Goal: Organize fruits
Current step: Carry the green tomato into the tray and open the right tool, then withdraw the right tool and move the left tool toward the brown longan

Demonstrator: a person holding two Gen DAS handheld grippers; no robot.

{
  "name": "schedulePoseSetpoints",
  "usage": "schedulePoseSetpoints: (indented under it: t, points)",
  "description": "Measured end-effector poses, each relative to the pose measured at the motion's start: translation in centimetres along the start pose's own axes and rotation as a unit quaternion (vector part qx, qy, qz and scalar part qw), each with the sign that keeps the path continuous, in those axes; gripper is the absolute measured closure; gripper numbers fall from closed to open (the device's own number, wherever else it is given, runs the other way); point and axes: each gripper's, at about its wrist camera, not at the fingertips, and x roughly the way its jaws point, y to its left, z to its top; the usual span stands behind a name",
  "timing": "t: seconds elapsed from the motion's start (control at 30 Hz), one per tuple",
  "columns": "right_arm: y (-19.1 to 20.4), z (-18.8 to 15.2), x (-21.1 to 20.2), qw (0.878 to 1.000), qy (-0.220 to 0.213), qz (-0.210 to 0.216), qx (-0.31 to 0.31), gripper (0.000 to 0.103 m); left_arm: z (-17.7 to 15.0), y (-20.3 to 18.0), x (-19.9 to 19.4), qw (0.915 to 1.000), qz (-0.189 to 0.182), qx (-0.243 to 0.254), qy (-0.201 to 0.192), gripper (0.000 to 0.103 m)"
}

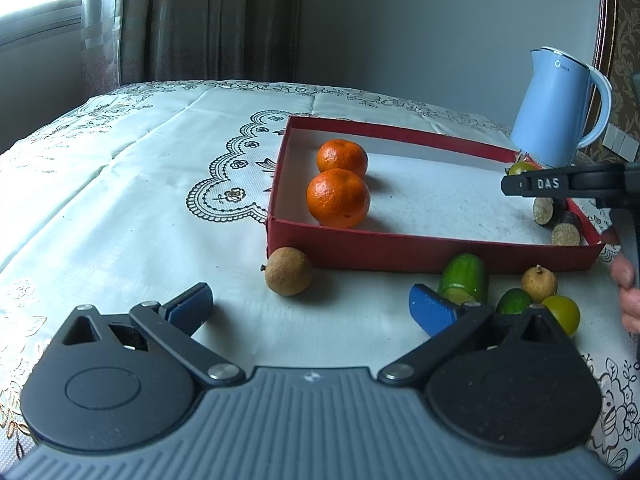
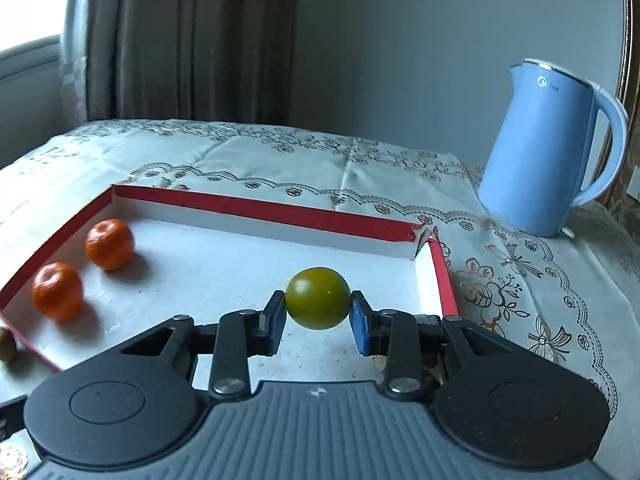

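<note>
From the left wrist camera, a shallow red box (image 1: 420, 254) with a white floor sits on the patterned tablecloth (image 1: 120, 184). Two mandarins (image 1: 338, 197) lie in its left end, one behind the other and touching. At the right end lie two dark cut pieces with pale faces (image 1: 558, 222), which cannot be named with certainty. The right gripper (image 1: 516, 184) reaches in over that end from the right, a greenish round fruit just visible behind its tip. In front of the box, on the cloth, a longan (image 1: 288, 271) rests near the left corner. Further right sit a cut cucumber piece (image 1: 466, 276), a second longan (image 1: 539, 283), a small dark green fruit (image 1: 514, 301) and a yellow-green tomato (image 1: 564, 314), bunched close together. The left gripper (image 1: 308, 306) hovers over the cloth, its jaws wide apart with nothing between them. A blue kettle (image 1: 556, 112) stands behind the box's far right corner.

From the right wrist camera, the right gripper (image 2: 318, 312) clamps a green tomato (image 2: 318, 298) between its blue pads (image 2: 276, 320), above the white floor near the box's (image 2: 256, 210) right end. The two mandarins (image 2: 109, 244) lie at the left end. The far right corner of the box is torn. A longan (image 2: 7, 344) shows outside the box at the left edge. The kettle (image 2: 548, 152) stands on the cloth (image 2: 520, 292) beyond the right wall.
</note>
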Motion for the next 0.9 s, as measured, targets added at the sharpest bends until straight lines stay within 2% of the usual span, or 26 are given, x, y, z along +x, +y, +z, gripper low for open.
schedulePoseSetpoints:
  t: [0.3,0.47,0.5,0.57,0.63,0.73,0.9]
  points:
    - [-0.6,0.0,2.7,0.999,0.047,0.001,0.025,0.07,0.0,0.0,0.1,1.0,0.0,0.0,0.0,0.0]
    - [-1.0,0.0,2.9,0.998,0.05,0.007,0.034,0.069,0.0,-0.1,0.1,1.0,0.001,0.001,0.001,0.0]
    - [-1.0,0.0,2.9,0.998,0.05,0.007,0.034,0.067,0.0,-0.1,0.1,1.0,0.001,0.001,0.001,0.0]
    - [-1.1,0.0,2.8,0.998,0.052,0.015,0.041,0.057,-0.1,-0.1,0.1,1.0,0.0,0.001,0.001,0.0]
    - [-1.1,0.0,2.3,0.998,0.047,0.016,0.04,0.042,0.0,-0.1,0.2,1.0,0.001,0.001,0.001,0.0]
    - [-0.6,0.0,0.1,1.0,0.013,-0.004,0.021,0.029,0.0,-0.1,0.2,1.0,0.001,0.001,0.001,0.0]
    - [-0.8,-1.1,-4.3,0.999,-0.043,-0.021,0.017,0.026,-0.1,0.0,0.1,1.0,0.001,0.002,0.002,0.0]
